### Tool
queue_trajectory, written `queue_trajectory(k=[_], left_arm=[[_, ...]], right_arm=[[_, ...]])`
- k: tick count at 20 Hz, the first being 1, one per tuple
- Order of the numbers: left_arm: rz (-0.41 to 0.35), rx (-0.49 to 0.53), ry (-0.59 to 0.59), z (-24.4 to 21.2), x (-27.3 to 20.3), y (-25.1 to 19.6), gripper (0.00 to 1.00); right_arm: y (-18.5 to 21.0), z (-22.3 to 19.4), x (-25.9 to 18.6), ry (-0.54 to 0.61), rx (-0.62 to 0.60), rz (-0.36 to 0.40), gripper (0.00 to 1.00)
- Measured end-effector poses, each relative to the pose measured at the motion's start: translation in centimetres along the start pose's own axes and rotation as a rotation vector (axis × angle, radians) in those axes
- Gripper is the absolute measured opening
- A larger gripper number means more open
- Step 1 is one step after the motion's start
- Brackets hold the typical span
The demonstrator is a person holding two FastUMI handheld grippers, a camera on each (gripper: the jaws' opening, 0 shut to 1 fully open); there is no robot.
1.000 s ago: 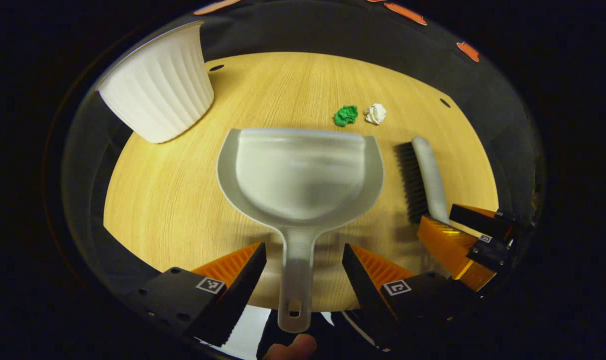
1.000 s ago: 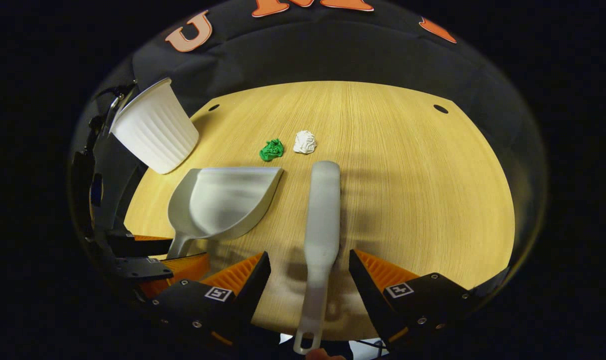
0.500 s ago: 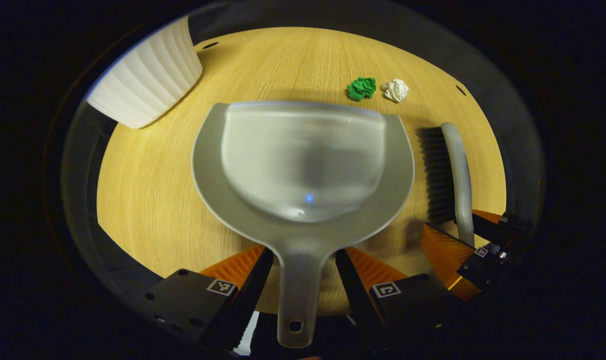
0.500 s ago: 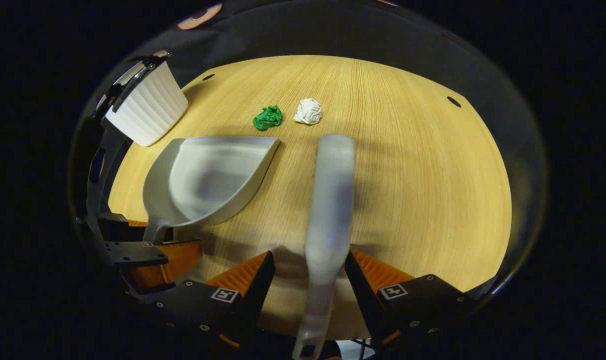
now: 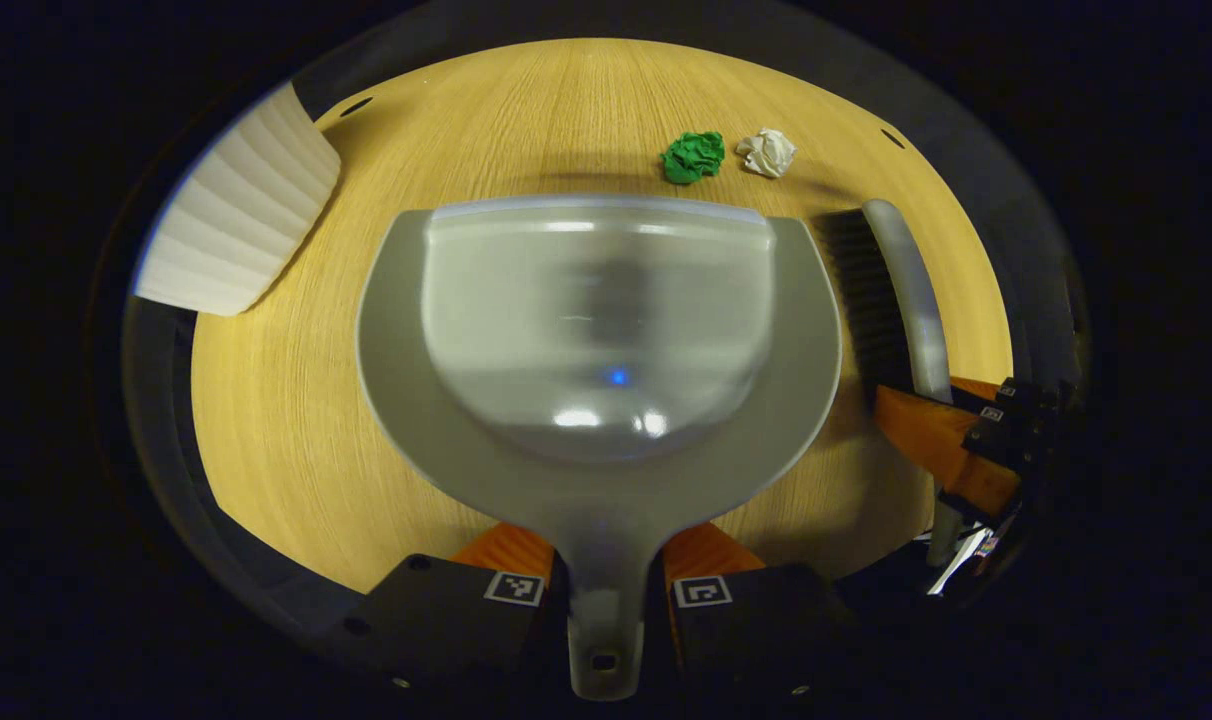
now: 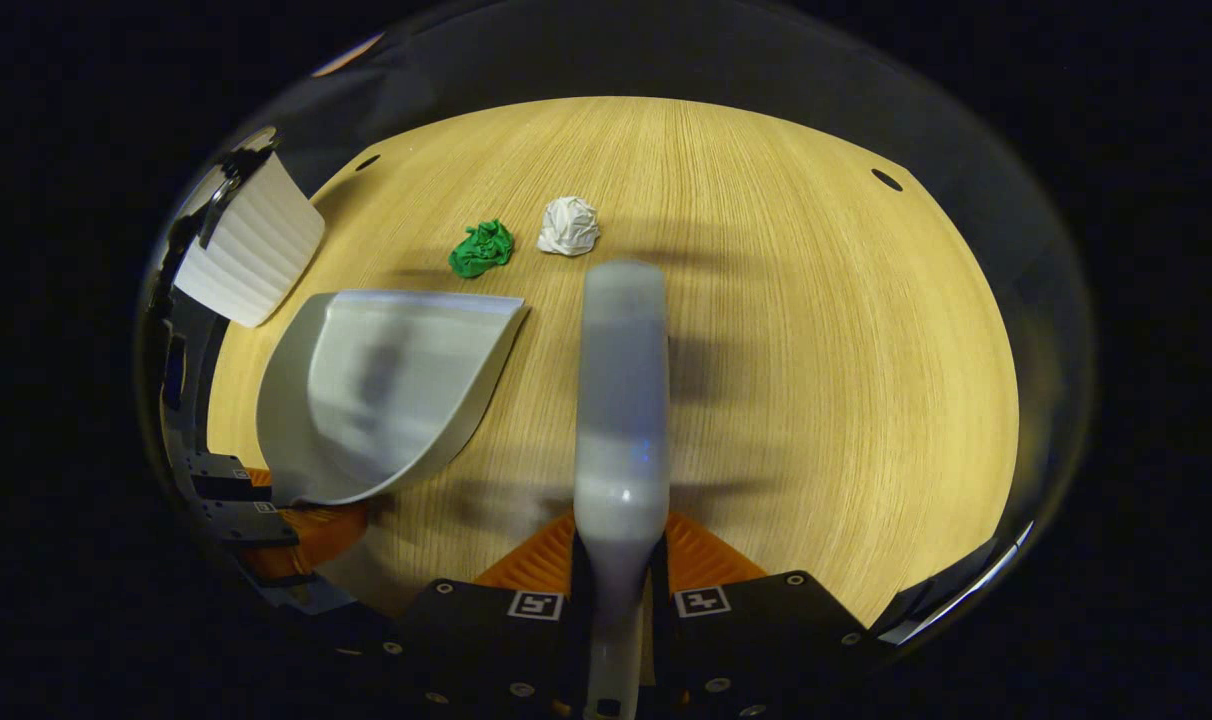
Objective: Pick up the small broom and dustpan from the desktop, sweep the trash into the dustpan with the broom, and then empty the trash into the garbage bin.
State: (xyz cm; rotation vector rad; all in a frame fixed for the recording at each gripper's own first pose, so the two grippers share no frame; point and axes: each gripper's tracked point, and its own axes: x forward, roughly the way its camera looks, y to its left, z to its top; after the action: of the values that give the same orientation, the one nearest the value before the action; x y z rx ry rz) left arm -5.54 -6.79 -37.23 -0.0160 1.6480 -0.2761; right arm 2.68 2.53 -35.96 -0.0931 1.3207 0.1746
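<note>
L gripper [image 5: 606, 570], bottom centre of the left gripper view, is clamped on the dustpan [image 5: 601, 330] handle w/ both fingers, pan spreading up from it across mid-frame. R gripper [image 6: 621, 560], bottom centre of the right gripper view, pinches the broom [image 6: 621, 400] handle, brush running straight up the frame. Beyond, on the desktop [image 6: 816, 350]: green wad [image 6: 481, 248] & white wad [image 6: 569, 225] side by side upper centre; white ribbed bin [image 6: 251, 255] upper left.

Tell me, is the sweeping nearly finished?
Not yet. Grabbing looks done: the left gripper fingers clamp the dustpan handle, the right gripper fingers clamp the broom. The green wad and white wad lie unswept on the desk; the bin waits.
</note>
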Motion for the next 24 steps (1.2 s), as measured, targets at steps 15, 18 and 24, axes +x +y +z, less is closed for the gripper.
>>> queue_trajectory(k=[15, 18, 24], left_arm=[[-0.042, 0.302, 0.069, 0.8, -2.2, 3.3, 0.29], [-0.044, 0.338, 0.062, 1.5, -2.2, 3.5, 0.29], [-0.029, 0.324, 0.062, 1.8, -1.9, 4.1, 0.29]], right_arm=[[-1.6, 15.1, 4.6, 0.002, -0.322, 0.052, 0.22], [0.9, 15.6, 4.9, 0.022, -0.442, 0.140, 0.22], [7.4, 11.9, 3.1, 0.130, -0.644, 0.386, 0.22]])
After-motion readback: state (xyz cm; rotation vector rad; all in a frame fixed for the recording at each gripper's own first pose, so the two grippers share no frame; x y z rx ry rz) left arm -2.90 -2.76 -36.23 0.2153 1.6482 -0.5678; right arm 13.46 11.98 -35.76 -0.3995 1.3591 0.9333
